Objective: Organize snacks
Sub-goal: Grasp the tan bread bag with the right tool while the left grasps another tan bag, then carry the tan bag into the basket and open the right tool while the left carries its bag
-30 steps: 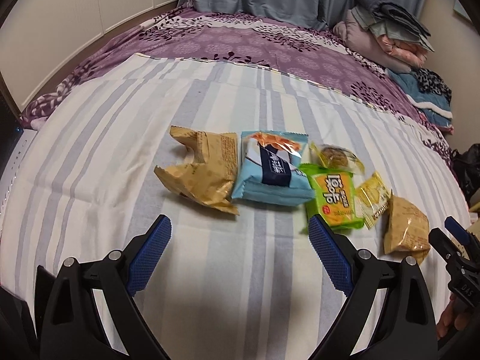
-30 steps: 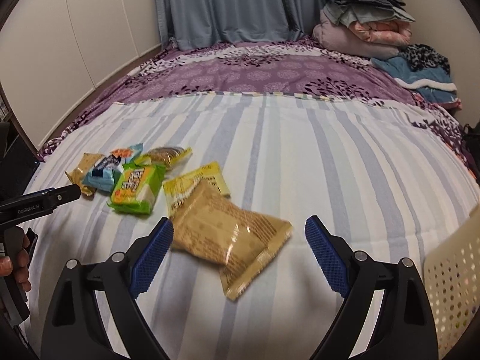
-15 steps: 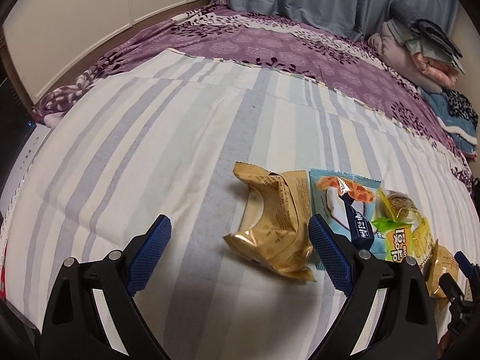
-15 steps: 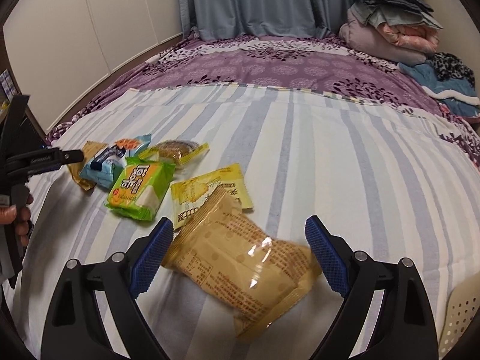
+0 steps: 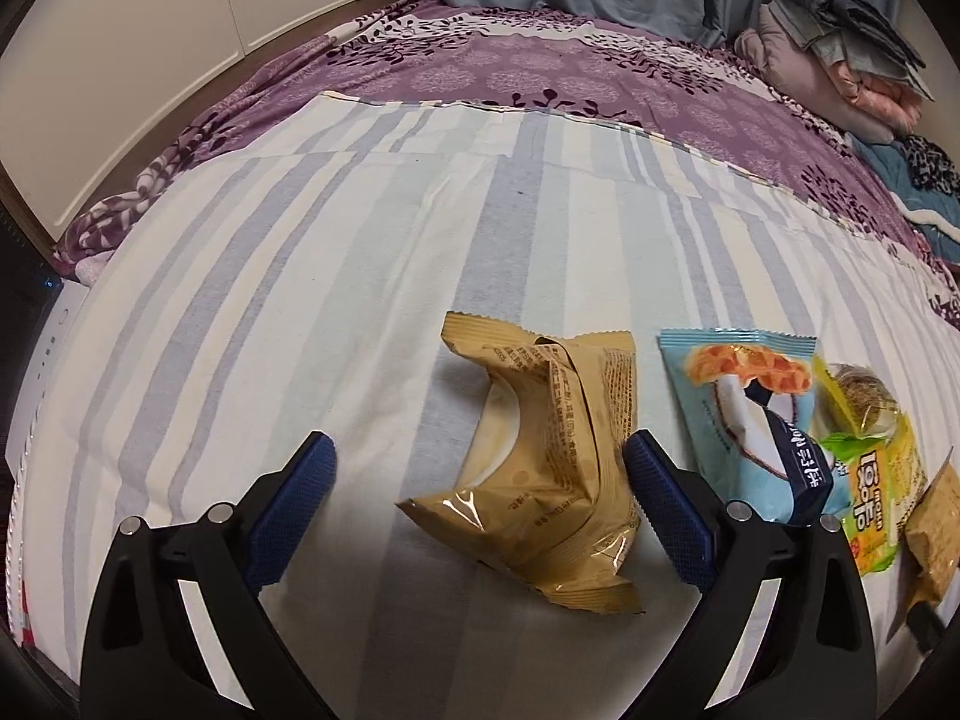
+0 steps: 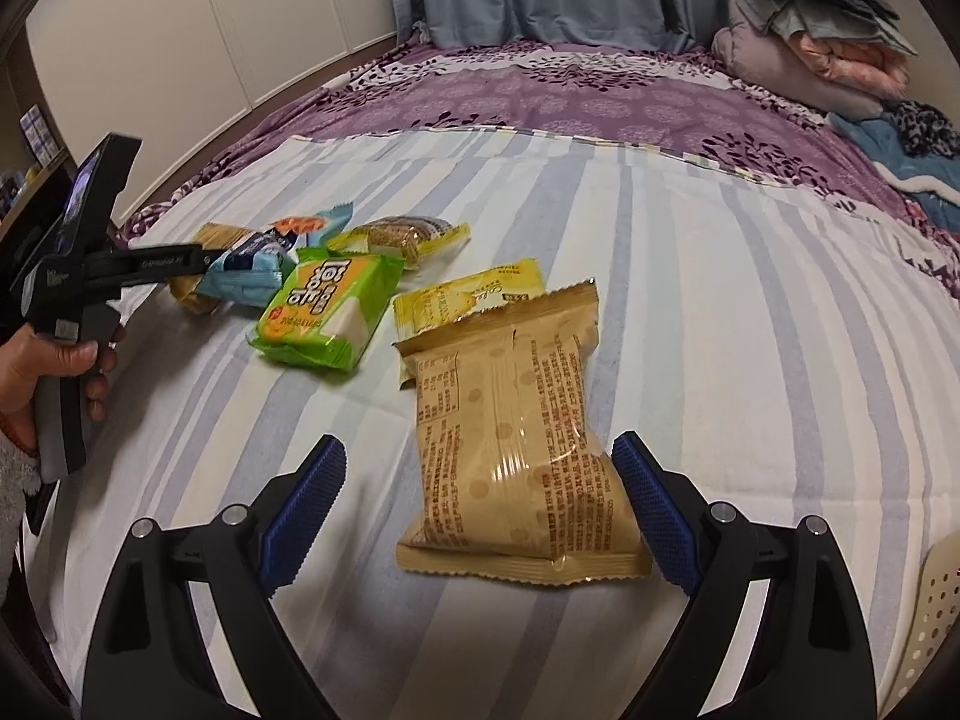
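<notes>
Both grippers spread wide on the striped bedsheet (image 5: 300,276): left gripper (image 5: 480,498) straddles the crumpled tan foil snack packet (image 5: 540,480), right gripper (image 6: 480,498) frames the flat tan biscuit packet (image 6: 510,450) beside the green packet (image 6: 327,315).

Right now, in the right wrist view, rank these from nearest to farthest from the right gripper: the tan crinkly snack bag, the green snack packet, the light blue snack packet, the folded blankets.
1. Tan crinkly snack bag: between the open fingers of the right gripper.
2. Green snack packet: ahead, left.
3. Light blue snack packet: farther left.
4. Folded blankets: far right corner of the bed.
</notes>
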Demonstrator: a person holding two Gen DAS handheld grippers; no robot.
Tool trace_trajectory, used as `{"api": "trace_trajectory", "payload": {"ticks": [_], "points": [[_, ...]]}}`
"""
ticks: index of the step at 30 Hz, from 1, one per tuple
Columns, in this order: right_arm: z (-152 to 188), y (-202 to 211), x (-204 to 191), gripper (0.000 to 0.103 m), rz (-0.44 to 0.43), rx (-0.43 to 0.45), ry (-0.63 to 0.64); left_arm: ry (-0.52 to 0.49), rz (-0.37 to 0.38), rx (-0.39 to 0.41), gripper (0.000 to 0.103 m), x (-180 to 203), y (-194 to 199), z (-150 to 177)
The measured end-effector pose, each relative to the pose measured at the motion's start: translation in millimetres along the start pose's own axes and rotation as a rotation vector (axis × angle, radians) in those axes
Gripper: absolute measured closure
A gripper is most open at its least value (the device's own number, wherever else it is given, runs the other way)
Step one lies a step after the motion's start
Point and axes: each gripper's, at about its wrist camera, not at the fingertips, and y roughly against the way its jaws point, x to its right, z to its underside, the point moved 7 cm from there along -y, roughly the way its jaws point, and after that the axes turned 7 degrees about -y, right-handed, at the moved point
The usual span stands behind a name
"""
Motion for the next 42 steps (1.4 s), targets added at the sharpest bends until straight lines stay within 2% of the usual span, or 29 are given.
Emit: {"api": "trace_trajectory", "payload": {"ticks": [9,12,15,16,17,21,23,25,28,31,42], "points": [[-17.9,-11.1,-1.3,0.013,0.031,0.018,0.001,-0.068,0.008,-0.006,0.005,17.8,-7.6,-4.2],[-20.7,-17.8,1.4,0.013,0.038,0.01,-0.005,-0.056,0.012,-0.003,0.007,13.1,-13.5,-5.7],[-21.8,-22.5,3.6,0.013,0.041,0.005,-0.009,-0.049,0.039,0.021,0.021,11.0,-11.6,-5.3],[-21.9,-23.9,3.9,0.013,0.04,0.003,-0.01,-0.056,0.045,0.029,0.032,11.8,-9.4,-5.5],[-22.0,-25.4,3.4,0.013,0.038,0.0,-0.009,-0.058,0.043,0.032,0.037,11.7,-7.4,-5.5],[-19.2,-30.4,1.0,0.015,0.037,-0.015,0.004,-0.019,0.06,0.038,0.047,6.0,-1.9,-2.5],[-17.8,-32.6,0.7,0.021,0.045,-0.02,0.009,0.005,0.069,0.05,0.049,2.7,4.2,-1.1],[-17.3,-32.0,0.7,0.026,0.064,-0.014,0.02,0.009,0.073,0.064,0.049,1.8,11.6,0.2],[-17.3,-29.2,4.9,0.039,0.092,-0.009,0.021,0.006,0.085,0.08,0.05,3.6,22.8,3.4],[-15.6,-23.9,8.0,0.047,0.077,-0.01,0.002,0.004,0.096,0.094,0.05,6.7,34.5,6.0],[-0.8,21.4,10.1,0.049,0.042,0.042,-0.048,-0.041,0.158,0.162,0.051,30.9,91.3,13.5]]}}
